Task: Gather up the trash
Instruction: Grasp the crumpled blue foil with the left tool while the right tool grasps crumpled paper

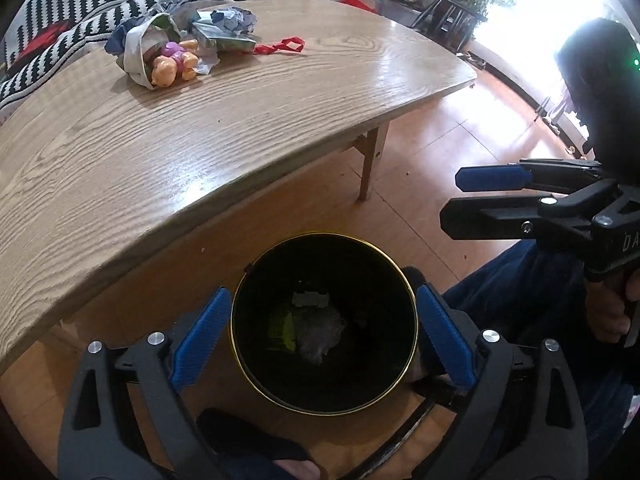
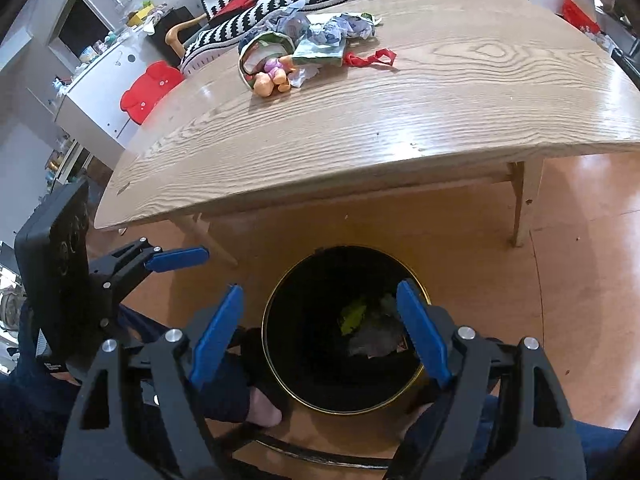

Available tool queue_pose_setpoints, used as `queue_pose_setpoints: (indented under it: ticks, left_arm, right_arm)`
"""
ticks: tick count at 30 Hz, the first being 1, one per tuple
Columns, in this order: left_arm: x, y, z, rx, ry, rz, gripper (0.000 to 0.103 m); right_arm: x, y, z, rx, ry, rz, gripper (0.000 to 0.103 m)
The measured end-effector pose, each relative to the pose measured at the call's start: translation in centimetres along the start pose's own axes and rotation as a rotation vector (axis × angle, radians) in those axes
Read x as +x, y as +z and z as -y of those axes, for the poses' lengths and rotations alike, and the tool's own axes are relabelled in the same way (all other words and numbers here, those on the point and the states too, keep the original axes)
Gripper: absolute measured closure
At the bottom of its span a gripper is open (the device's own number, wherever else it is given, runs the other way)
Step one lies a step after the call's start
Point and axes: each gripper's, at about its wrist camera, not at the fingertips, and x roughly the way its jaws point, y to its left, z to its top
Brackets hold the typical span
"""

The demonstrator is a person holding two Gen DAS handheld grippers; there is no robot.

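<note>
both grippers open and empty over the bin; more trash waits on the table.

wooden table fills the upper left of the left wrist view, a striped blanket behind it. black bin with a gold rim stands on the floor at lower centre, holding a green scrap and grey crumpled trash. left gripper hangs above the bin, jaws spread wide to either side of the rim, nothing between them. right gripper is likewise spread wide and holds nothing, over the bin's near side. trash pile with an orange toy and red ribbon lies at the table's far edge, upper left, well apart from both grippers.
</note>
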Motion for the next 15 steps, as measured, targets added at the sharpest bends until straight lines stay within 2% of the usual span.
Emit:
queue_pose_setpoints:
  ticks: [9,13,15]
  left_arm:
    - [-1.0,0.3,-0.6,-0.028,0.009,0.029,0.012]
    - [-2.8,1.6,-1.9,-0.071,0.01,0.091,0.012]
    - [-4.1,2.8,-3.2,-0.101,0.02,0.135,0.012]
  right_arm:
    - [-0.5,0.5,0.0,0.018,0.009,0.024,0.026]
    - [-1.5,2.2,0.0,0.022,0.012,0.059,0.026]
    - [-2.4,4.2,-0.1,0.022,0.017,0.092,0.026]
